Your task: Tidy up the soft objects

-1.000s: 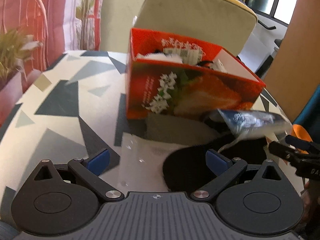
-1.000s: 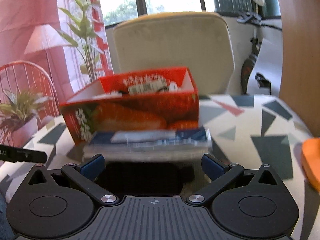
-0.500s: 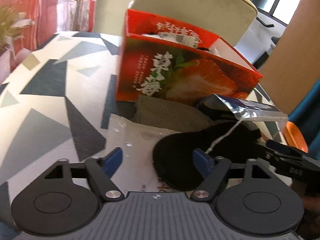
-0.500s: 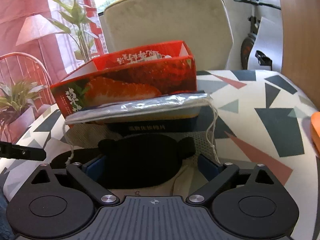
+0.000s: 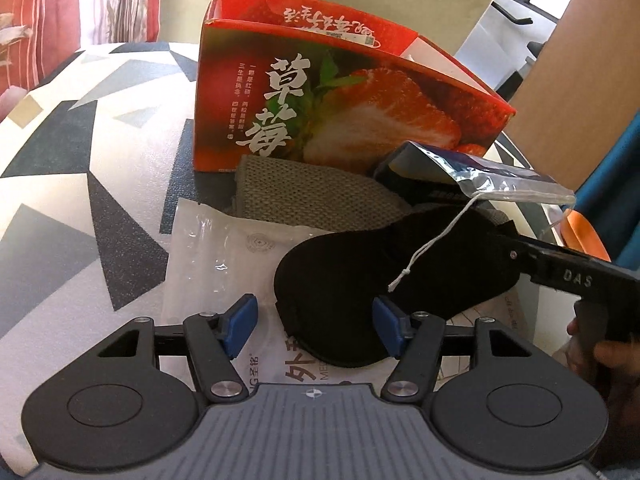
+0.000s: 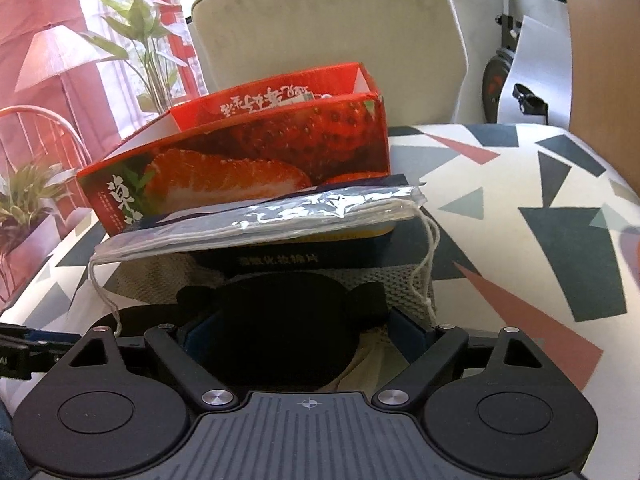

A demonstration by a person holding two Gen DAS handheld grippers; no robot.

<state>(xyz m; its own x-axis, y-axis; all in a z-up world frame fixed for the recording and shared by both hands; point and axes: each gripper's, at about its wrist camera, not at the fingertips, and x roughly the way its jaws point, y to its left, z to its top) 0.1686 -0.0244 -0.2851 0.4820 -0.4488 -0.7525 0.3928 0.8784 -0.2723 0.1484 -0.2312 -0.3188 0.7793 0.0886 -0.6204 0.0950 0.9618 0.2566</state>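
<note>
Home living or dining room. Counter (image 6: 520, 184) under a geometric-print cloth; cream upholstered chair (image 6: 328, 32) pulled up behind it. Table lamp (image 6: 56, 56), potted plants (image 6: 136, 40), red curtains (image 5: 60, 4) and a red wire chair (image 6: 40, 136) by a sunlit window.

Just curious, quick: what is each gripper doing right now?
Left gripper: open, holding nothing.
Right gripper: open, jaws astride the black eye mask.

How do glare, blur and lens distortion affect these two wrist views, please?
Left wrist: sharp; glare on the white packet; table bows from fisheye. Right wrist: windows blown out, foil pouch glints, black eye mask lost in shadow.
</note>
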